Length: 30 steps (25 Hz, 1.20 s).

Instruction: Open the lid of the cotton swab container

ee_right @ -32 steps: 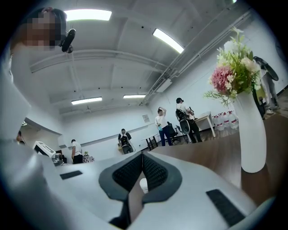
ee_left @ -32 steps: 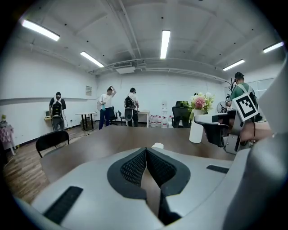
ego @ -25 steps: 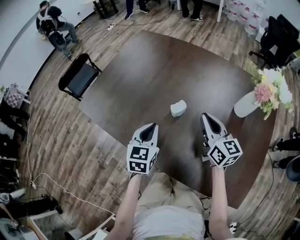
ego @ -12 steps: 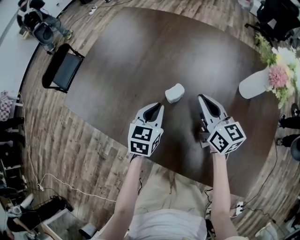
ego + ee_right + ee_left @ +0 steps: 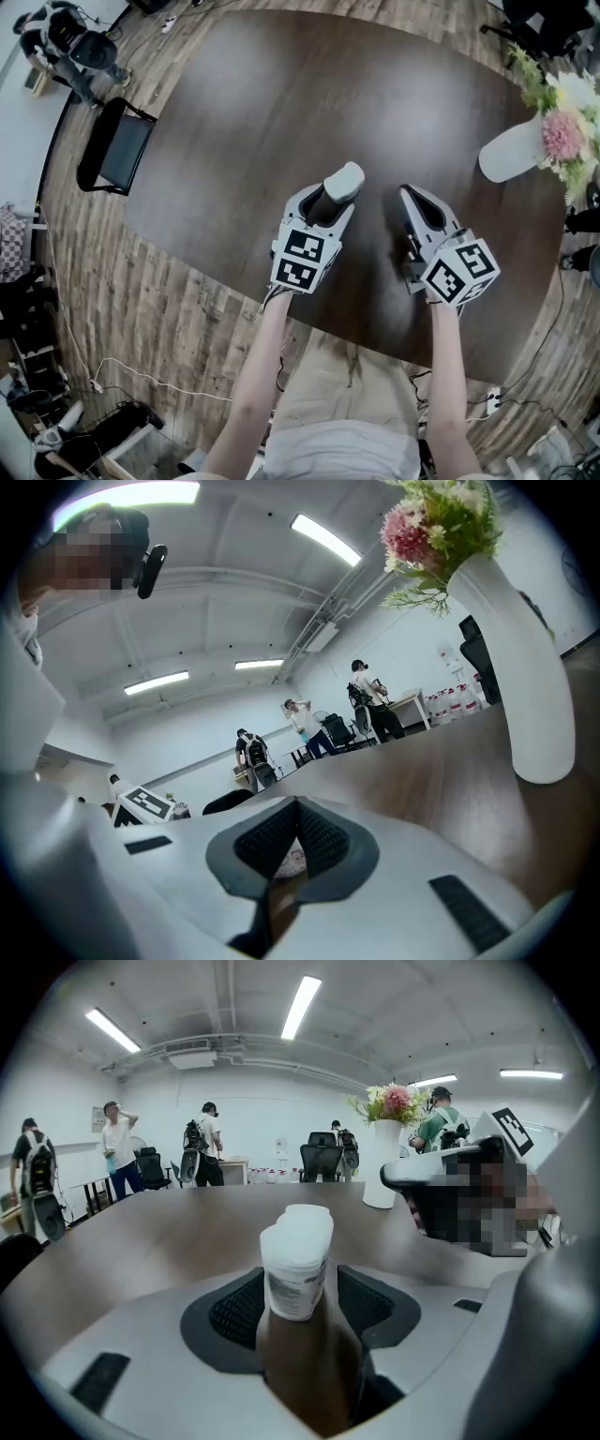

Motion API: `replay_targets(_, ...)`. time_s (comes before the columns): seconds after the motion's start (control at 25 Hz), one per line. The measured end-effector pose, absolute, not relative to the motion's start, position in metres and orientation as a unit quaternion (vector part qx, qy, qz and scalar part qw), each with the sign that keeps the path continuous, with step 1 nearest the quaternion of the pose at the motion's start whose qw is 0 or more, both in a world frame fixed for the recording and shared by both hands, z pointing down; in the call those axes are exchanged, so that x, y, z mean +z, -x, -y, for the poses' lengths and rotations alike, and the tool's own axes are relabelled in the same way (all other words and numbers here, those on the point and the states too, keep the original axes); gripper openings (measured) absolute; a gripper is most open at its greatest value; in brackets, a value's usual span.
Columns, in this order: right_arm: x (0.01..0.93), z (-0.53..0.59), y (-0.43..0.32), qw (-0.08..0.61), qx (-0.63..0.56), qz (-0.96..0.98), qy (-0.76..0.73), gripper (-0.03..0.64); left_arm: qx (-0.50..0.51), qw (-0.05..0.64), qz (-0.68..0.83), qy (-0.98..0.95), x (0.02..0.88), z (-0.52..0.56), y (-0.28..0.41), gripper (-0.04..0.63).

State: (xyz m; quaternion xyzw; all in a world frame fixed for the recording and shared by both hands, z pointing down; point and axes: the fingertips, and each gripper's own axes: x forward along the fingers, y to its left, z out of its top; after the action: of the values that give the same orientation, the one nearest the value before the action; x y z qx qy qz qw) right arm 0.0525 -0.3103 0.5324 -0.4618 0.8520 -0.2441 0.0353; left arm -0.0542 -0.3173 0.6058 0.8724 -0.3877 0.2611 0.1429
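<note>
Dark wooden table (image 5: 281, 103) fills the head view, the cotton swab container (image 5: 344, 180) standing on it at the tips of the left gripper (image 5: 330, 195), the right gripper (image 5: 413, 197) just beside. Left gripper view: jaws opening with the container (image 5: 296, 1260) between them, lid on, so a skewed squeeze could tip it over. Right gripper view: jaws pressed together on nothing, and prying the lid before the container is held firm could knock it away.

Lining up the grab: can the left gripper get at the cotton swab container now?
Probably yes: the container stands between the left gripper's opening jaws, with nothing blocking it.
</note>
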Motion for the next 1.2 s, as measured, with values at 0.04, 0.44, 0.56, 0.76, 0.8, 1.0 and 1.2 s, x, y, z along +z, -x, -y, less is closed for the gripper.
replay_targets(0.04, 0.534, 0.311, -0.054, 0.035, -0.246, -0.851, 0.463, 0.021, 0.264, 0.141, 0.385, -0.873, 0.609, 0.32, 0.052, 0.247)
replay_targets(0.44, 0.54, 0.313, -0.062, 0.039, -0.255, -0.845, 0.469, 0.021, 0.282, 0.137, 0.361, -0.878, 0.624, 0.335, 0.037, 0.253)
replay_targets(0.56, 0.54, 0.316, -0.061, 0.042, -0.256, -0.844, 0.469, 0.021, 0.286, 0.134, 0.357, -0.879, 0.626, 0.338, 0.038, 0.253)
replay_targets(0.76, 0.541, 0.314, -0.064, 0.041, -0.257, -0.844, 0.47, 0.021, 0.293, 0.125, 0.348, -0.882, 0.626, 0.336, 0.035, 0.252)
replay_targets(0.8, 0.541, 0.314, -0.064, 0.041, -0.257, -0.844, 0.469, 0.021, 0.293, 0.129, 0.346, -0.882, 0.626, 0.336, 0.034, 0.25)
replay_targets(1.0, 0.536, 0.316, -0.065, 0.038, -0.252, -0.847, 0.467, 0.021, 0.287, 0.158, 0.339, -0.882, 0.623, 0.334, 0.035, 0.247)
replay_targets(1.2, 0.526, 0.306, -0.067, 0.032, -0.247, -0.855, 0.454, 0.021, 0.28, 0.174, 0.324, -0.887, 0.608, 0.317, 0.03, 0.247)
